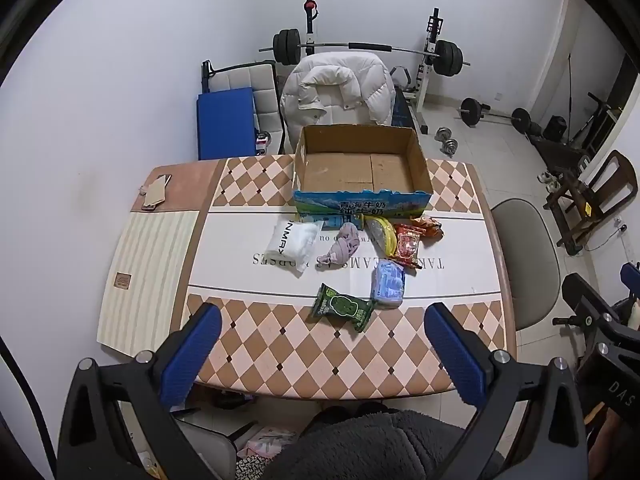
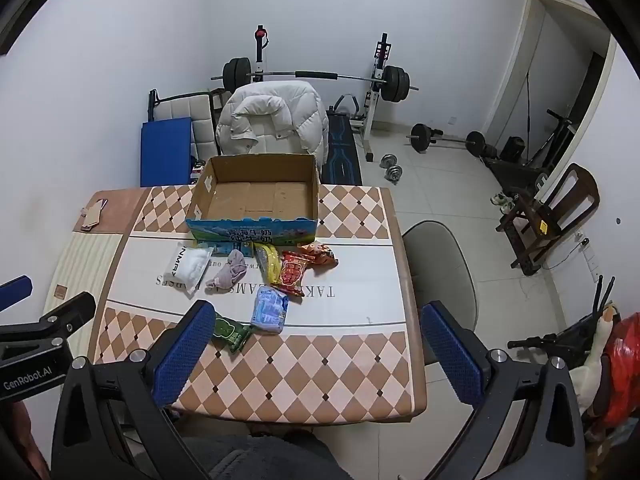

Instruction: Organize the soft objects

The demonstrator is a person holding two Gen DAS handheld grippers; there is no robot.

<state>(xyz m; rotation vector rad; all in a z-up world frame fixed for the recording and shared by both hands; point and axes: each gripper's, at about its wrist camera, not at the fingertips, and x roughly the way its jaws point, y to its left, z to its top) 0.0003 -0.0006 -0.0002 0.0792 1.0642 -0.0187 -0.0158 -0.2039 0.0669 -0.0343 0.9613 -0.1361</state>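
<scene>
An empty cardboard box (image 1: pixel 362 160) (image 2: pixel 256 194) stands at the far side of the checkered table (image 1: pixel 280 344) (image 2: pixel 320 376). In front of it lie soft items: a white packet (image 1: pixel 294 242) (image 2: pixel 188 266), a mauve knotted cloth (image 1: pixel 342 248) (image 2: pixel 228 272), a yellow bag (image 1: pixel 384 234) (image 2: pixel 270 262), a red snack pack (image 1: pixel 407 246) (image 2: pixel 292 274), an orange pack (image 1: pixel 428 226) (image 2: pixel 320 254), a light blue pack (image 1: pixel 388 282) (image 2: pixel 270 308) and a green pack (image 1: pixel 342 312) (image 2: pixel 230 332). My left gripper (image 1: pixel 322 344) and right gripper (image 2: pixel 316 344) are open and empty, above the table's near edge.
A chair with a white puffer jacket (image 1: pixel 340 92) stands behind the box. A grey chair (image 1: pixel 528 256) is at the table's right. Weights and a barbell rack (image 1: pixel 368 48) fill the back of the room. A cardboard scrap (image 1: pixel 154 194) lies at the table's far left.
</scene>
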